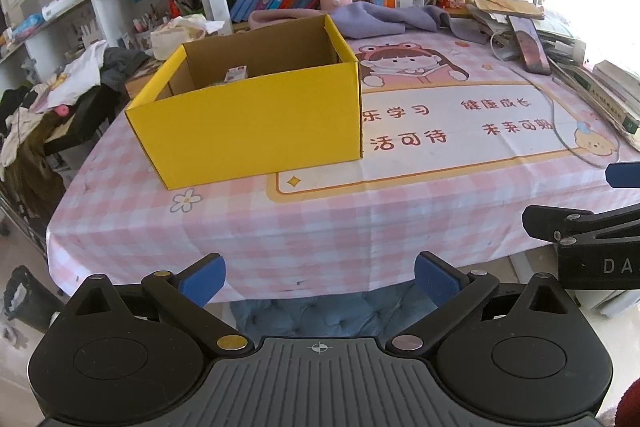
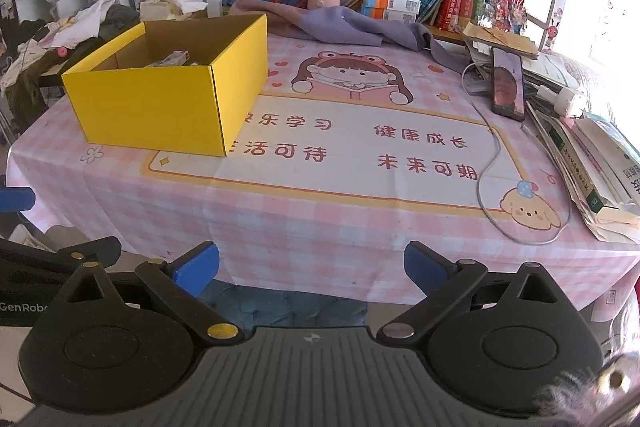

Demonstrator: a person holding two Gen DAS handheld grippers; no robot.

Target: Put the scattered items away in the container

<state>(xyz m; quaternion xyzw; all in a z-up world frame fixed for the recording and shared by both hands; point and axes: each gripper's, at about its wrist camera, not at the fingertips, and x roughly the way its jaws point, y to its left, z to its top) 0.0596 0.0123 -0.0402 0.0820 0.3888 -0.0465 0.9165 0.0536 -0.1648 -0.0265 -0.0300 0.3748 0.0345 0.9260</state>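
Pink checked tablecloth (image 1: 320,227) fills both views, bookshelves behind. From the left wrist, the left gripper (image 1: 320,277) hangs spread and empty at the near edge; the yellow box (image 1: 248,123) sits far left, a small carton (image 1: 236,73) inside. From the right wrist, the right gripper (image 2: 312,267) is likewise spread and empty, and only here the phone (image 2: 508,87) shows its lit screen, far right.

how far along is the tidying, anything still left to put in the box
Done: the yellow box already holds at least one small packet, and the middle of the tablecloth is bare. In hand: nothing; the left hand-held gripper and right hand-held gripper are both open and empty at the table's near edge. Left: no loose small items show; only a phone, its cable, cloth and books remain at the edges.
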